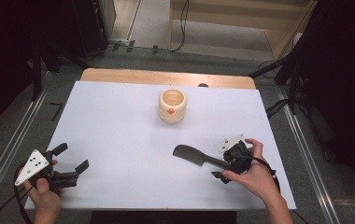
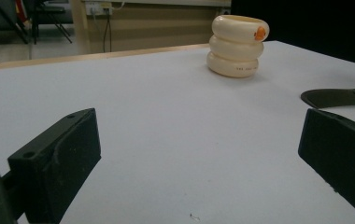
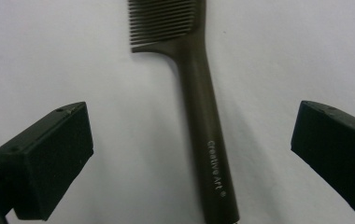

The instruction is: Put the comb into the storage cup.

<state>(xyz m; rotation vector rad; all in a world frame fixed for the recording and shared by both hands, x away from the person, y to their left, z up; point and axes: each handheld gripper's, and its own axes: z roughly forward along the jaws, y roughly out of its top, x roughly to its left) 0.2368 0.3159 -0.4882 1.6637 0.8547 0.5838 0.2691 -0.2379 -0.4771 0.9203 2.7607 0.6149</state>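
A white sheet covers the table (image 1: 119, 140), leaving a strip of pale wood bare along the far edge. Toward the far middle stands a cream-coloured ribbed holder (image 1: 172, 106), built like three stacked rings with an open top and a small orange mark on its side; in the left gripper view the same holder (image 2: 237, 45) sits upright, well apart from everything else, with bare sheet all round it.

The dark plastic comb with a long handle (image 1: 199, 156) lies flat on the sheet at the near right, its toothed head pointing toward the table's middle and its handle running back under the right gripper (image 1: 231, 161). In the right gripper view the comb (image 3: 203, 116) lies lengthwise between the two black jaws, which stand spread wide on either side of the handle — neither pad touches it. The handle carries small white lettering. The person's right hand (image 1: 255, 172) wraps the gripper body near the near right part of the sheet, not far from its right edge.

The left gripper (image 1: 70, 163) is held low at the near left corner, close to the sheet's near edge, jaws also spread apart and holding nothing. Its own view looks across a wide stretch of bare white sheet toward the holder, with the comb's head (image 2: 337, 97) at the right margin.

Between the two grippers the near half of the sheet lies open — nothing stands on it but the comb.
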